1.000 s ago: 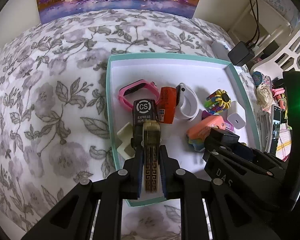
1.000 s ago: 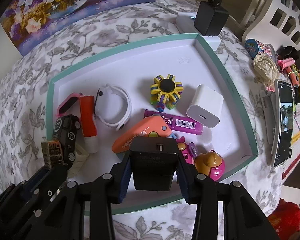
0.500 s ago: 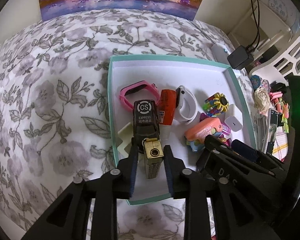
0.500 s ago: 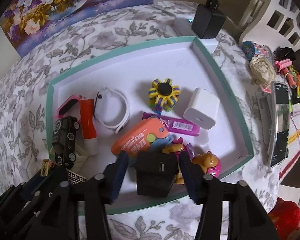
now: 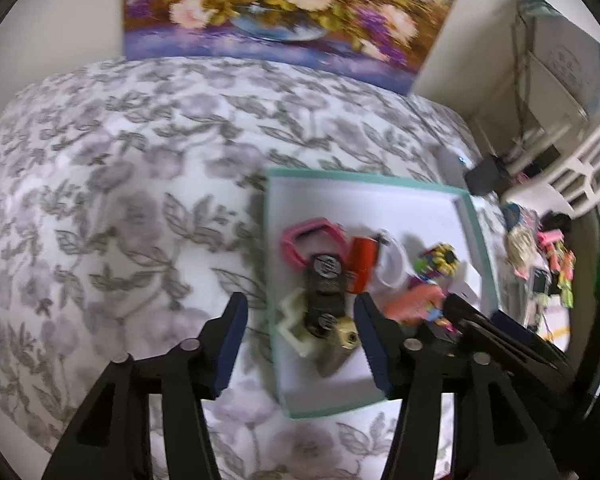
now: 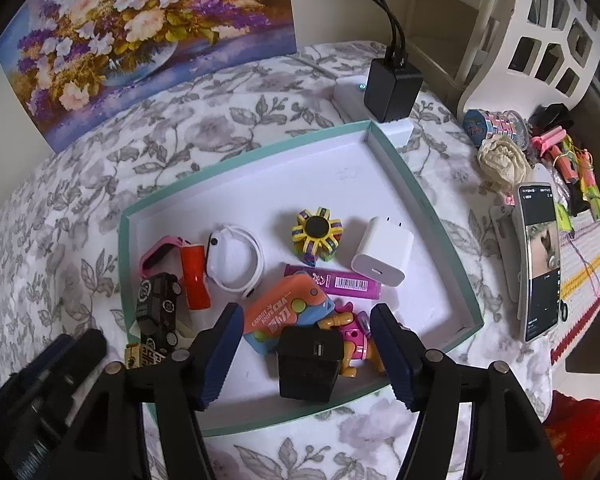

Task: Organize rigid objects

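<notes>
A white tray with a teal rim (image 6: pixel 422 204) lies on the flowered cloth and holds several small things. My left gripper (image 5: pixel 300 316) hangs over the tray's near left corner (image 5: pixel 278 364); its jaws are opening and touch nothing. Below them a gold lighter (image 5: pixel 338 346) lies in the tray against a black toy car (image 5: pixel 324 280). The jaws of my right gripper (image 6: pixel 306 322) are opening too. A black charger block (image 6: pixel 308 360) rests on the tray floor between its fingers, and the pads stand clear of it.
In the tray lie a white charger (image 6: pixel 382 256), a purple tube (image 6: pixel 336 282), a colourful spinner (image 6: pixel 316 236), a white watch (image 6: pixel 234 260) and an orange toy (image 6: pixel 284 312). A phone (image 6: pixel 538 260) and clutter lie at the right. A plugged adapter (image 6: pixel 392 88) and a flower painting (image 6: pixel 148 40) stand behind.
Both grippers have opened and risen. The left one let go of the gold lighter and the right one let go of the black charger block; both things now lie in the tray.
</notes>
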